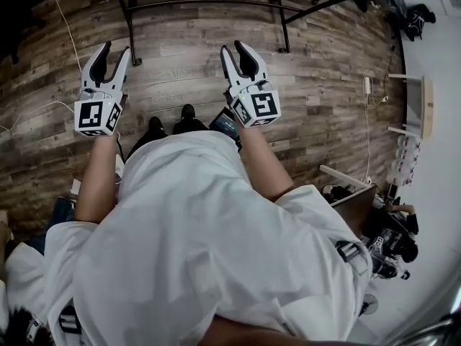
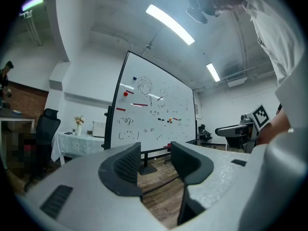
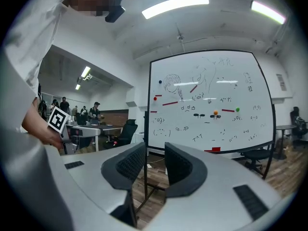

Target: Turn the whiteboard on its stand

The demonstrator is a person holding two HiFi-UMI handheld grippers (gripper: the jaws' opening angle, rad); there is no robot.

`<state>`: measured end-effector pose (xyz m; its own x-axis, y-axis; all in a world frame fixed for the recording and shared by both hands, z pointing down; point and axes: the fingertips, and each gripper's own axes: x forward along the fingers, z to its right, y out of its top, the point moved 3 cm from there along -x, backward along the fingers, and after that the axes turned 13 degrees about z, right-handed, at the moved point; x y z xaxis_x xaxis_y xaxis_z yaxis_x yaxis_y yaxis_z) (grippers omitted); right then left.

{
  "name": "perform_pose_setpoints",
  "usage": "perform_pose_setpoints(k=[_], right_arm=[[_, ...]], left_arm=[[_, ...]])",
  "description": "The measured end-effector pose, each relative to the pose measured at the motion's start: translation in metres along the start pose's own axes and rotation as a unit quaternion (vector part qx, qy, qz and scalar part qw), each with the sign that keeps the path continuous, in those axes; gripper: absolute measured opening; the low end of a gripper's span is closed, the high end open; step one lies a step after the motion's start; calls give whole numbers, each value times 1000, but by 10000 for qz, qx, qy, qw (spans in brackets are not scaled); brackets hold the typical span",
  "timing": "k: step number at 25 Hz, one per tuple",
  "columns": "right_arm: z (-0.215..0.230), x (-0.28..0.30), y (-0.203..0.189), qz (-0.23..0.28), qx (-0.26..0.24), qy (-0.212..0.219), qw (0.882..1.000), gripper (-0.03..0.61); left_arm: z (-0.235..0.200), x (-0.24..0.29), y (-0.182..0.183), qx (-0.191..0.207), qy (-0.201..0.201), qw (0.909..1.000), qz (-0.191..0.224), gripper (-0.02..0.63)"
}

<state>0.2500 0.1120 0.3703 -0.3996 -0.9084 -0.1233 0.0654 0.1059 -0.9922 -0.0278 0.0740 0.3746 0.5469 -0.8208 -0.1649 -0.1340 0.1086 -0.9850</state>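
The whiteboard (image 2: pixel 154 114) stands upright on its black stand some way ahead of both grippers. It carries marker scribbles and coloured magnets, and its left edge faces me in the right gripper view (image 3: pixel 207 105). From the head view only the stand's black foot bars (image 1: pixel 209 4) show, at the top. My left gripper (image 1: pixel 117 47) (image 2: pixel 156 150) is held out level over the wood floor, its jaws slightly apart with nothing between them. At its side my right gripper (image 1: pixel 233 46) (image 3: pixel 155 150) has its jaws nearly together and holds nothing. Neither touches the board.
A black office chair (image 2: pixel 45 129) and a table with a white cloth (image 2: pixel 79 141) stand left of the board. People sit at desks (image 3: pixel 72 112) far left. Another chair (image 3: pixel 260 155) is behind the board at the right. Cables (image 1: pixel 68 27) trail over the floor.
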Motion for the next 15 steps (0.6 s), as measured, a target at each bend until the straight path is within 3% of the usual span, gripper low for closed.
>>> perform_pose_setpoints(k=[5,15], right_arm=[[-3,-10,4,96,0,118,9999,118],[48,-37,-1,88,0,23,10000,118]], left_arm=[[9,-12,0,-71,118,9999,6,199],[52,16,-9,-120,111,9999,16,199]])
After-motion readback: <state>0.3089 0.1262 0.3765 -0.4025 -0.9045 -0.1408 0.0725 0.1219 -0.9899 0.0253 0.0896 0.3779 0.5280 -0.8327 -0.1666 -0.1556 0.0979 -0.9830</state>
